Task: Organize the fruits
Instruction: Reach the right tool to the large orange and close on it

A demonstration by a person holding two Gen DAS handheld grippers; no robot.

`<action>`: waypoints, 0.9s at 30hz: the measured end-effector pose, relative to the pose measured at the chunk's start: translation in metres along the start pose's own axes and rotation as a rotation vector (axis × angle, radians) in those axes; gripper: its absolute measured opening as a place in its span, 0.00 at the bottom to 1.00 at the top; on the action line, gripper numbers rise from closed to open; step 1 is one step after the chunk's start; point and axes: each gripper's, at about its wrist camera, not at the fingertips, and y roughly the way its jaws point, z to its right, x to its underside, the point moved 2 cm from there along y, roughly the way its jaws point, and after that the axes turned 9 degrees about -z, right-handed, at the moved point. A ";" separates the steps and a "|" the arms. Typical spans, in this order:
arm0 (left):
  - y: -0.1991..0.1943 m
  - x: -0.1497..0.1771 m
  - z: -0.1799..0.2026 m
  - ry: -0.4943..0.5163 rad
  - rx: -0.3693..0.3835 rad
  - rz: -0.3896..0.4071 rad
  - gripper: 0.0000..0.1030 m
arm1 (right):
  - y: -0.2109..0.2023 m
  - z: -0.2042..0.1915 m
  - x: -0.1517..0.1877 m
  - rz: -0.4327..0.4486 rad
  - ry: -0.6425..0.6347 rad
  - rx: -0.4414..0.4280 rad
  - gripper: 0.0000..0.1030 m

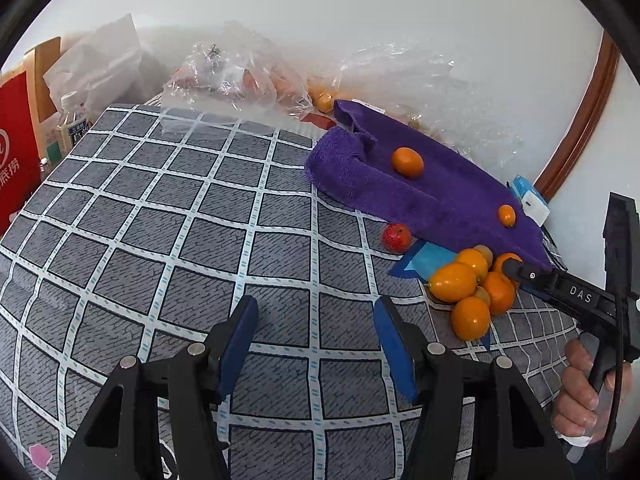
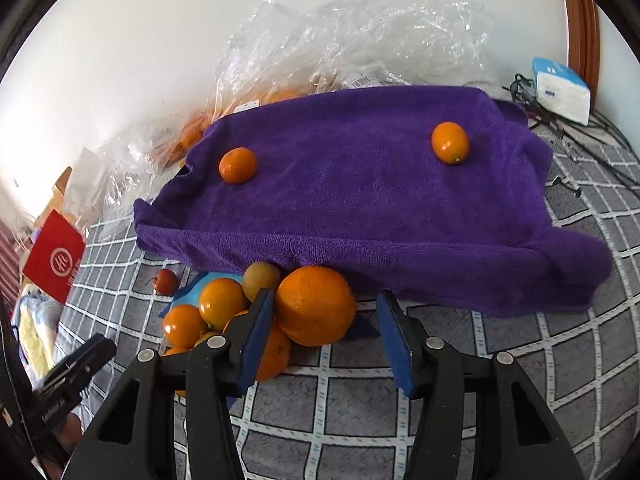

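Observation:
A pile of several oranges [image 2: 314, 305] lies on blue paper at the front edge of a purple towel [image 2: 360, 200]; the pile shows in the left wrist view [image 1: 472, 284] too. Two small oranges sit on the towel, one at the left [image 2: 237, 165] and one at the right [image 2: 450, 142]. A small red fruit [image 2: 165, 281] lies left of the pile. My right gripper [image 2: 326, 334] is open and empty, its left finger against the pile. My left gripper [image 1: 314, 344] is open and empty over the checked cloth, left of the pile.
Crumpled clear plastic bags [image 2: 352, 36] with more fruit lie behind the towel by the wall. A tissue pack [image 2: 562, 90] and cables lie at the right. A red bag [image 1: 14, 148] and a bottle [image 1: 72, 120] stand at the left. The checked tablecloth [image 1: 160, 220] covers the table.

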 end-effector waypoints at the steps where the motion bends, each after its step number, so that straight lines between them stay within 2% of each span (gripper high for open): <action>1: 0.000 0.000 0.000 -0.002 0.000 0.000 0.56 | 0.001 0.001 0.000 -0.003 0.006 -0.023 0.43; 3: 0.001 -0.001 0.000 -0.005 0.000 -0.003 0.56 | -0.003 0.003 0.001 -0.004 0.023 -0.048 0.40; 6: 0.000 0.000 0.001 -0.009 -0.003 0.001 0.56 | -0.020 0.012 0.009 0.021 0.024 -0.010 0.40; 8: 0.000 0.000 0.001 -0.009 -0.006 0.002 0.56 | -0.034 0.019 0.017 0.032 0.015 0.020 0.34; 11: 0.000 0.001 0.001 -0.007 -0.008 0.002 0.57 | -0.052 0.032 0.029 0.037 0.015 0.054 0.34; 14: 0.001 0.001 0.002 -0.003 -0.009 0.002 0.58 | -0.058 0.039 0.036 0.039 0.022 0.044 0.34; 15: 0.001 0.001 0.002 -0.002 -0.010 0.002 0.58 | -0.059 0.038 0.036 0.048 0.015 0.030 0.40; 17: 0.001 0.000 0.002 -0.001 -0.009 0.003 0.58 | -0.055 0.035 0.035 0.059 -0.008 0.019 0.60; 18: 0.001 0.000 0.001 -0.002 -0.008 0.004 0.58 | -0.051 0.032 0.034 0.066 -0.019 0.028 0.61; 22: 0.001 0.001 0.000 -0.009 -0.010 0.005 0.58 | -0.026 0.030 0.026 0.038 -0.015 0.147 0.61; 24: 0.001 0.001 0.000 -0.011 -0.011 0.006 0.58 | -0.014 0.032 0.025 0.012 -0.020 0.169 0.59; 25: 0.001 0.001 0.000 -0.011 -0.013 0.004 0.58 | -0.011 0.033 0.025 0.012 -0.026 0.177 0.57; 27: 0.001 0.001 0.001 -0.008 -0.015 0.003 0.59 | -0.013 0.031 0.027 0.031 -0.047 0.179 0.44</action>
